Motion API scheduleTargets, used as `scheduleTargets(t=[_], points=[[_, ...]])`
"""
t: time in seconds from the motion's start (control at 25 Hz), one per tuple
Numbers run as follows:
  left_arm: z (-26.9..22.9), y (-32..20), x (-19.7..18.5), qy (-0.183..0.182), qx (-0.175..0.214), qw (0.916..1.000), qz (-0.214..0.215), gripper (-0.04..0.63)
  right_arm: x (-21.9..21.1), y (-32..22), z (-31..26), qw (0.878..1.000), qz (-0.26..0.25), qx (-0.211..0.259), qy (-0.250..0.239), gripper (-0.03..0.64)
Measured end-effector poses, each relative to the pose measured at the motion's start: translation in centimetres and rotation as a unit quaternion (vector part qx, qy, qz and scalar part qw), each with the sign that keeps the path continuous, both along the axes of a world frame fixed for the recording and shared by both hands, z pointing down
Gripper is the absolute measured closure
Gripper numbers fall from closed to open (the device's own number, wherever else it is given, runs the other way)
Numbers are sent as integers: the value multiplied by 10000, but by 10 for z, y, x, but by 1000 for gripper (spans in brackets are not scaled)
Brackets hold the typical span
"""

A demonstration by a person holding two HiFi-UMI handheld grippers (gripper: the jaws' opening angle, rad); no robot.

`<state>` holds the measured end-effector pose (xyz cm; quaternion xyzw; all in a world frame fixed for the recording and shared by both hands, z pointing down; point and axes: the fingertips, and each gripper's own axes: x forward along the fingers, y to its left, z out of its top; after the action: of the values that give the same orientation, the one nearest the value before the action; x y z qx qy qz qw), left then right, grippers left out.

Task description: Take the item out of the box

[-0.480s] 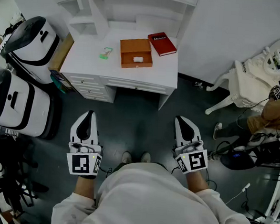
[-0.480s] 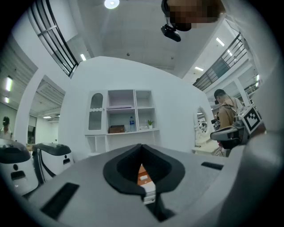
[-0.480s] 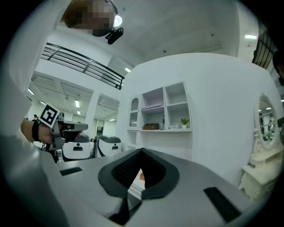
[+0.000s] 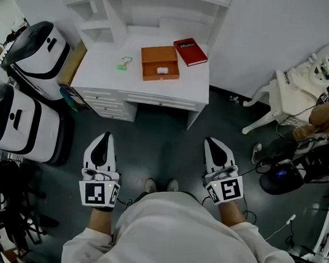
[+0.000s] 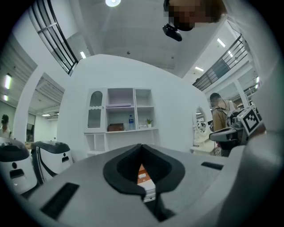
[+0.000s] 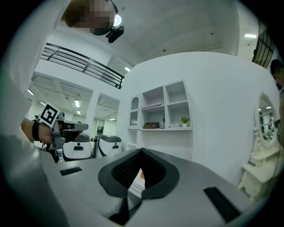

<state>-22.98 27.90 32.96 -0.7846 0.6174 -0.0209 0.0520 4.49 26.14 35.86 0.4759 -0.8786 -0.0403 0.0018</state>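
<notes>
Orange-brown and lidless, the box (image 4: 158, 54) is sitting on the white desk (image 4: 101, 70), and the small white item (image 4: 162, 70) is lying inside it, towards the box's near wall. I am holding the left gripper (image 4: 103, 139) and the right gripper (image 4: 214, 145) low over the dark floor, well short of the box. Both pairs of jaws are pressing tip to tip with nothing between them.

From the box, my grippers are hanging back on the near side, one off to each flank. The box is lying straight ahead between them, so neither hand is looking clearly nearer. Both noses are pointing at the box.

The item is too small to read surely. Its long axis seems to be running across the box, side to side, which would be asking for jaws closing front to back. A red book (image 4: 190, 51) is resting just beside the box's right far corner, and a small green thing (image 4: 124, 63) is lying apart on the box's left.
</notes>
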Motion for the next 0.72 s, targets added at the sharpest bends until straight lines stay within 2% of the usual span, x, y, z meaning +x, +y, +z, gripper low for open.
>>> scheduleTargets(t=[0.2,0.28,0.36,0.4,0.72], points=[[4,-1,2,18,6,10000,47,577,-1,1,6,10000,-74,-61,-5,594],[1,-5,1,88,33,9999,41,381,-1,-1,6,9999,-91,-88,23,595],[-2,-7,0,135,91,9999,15,266,0,-2,8,9999,-108,-108,16,595],[-3,-8,0,137,119,9998,3,240,1,-2,9,9998,-128,-117,-15,594],[1,-16,4,70,52,9999,-100,218,8,-7,18,9996,-183,-186,-104,594]])
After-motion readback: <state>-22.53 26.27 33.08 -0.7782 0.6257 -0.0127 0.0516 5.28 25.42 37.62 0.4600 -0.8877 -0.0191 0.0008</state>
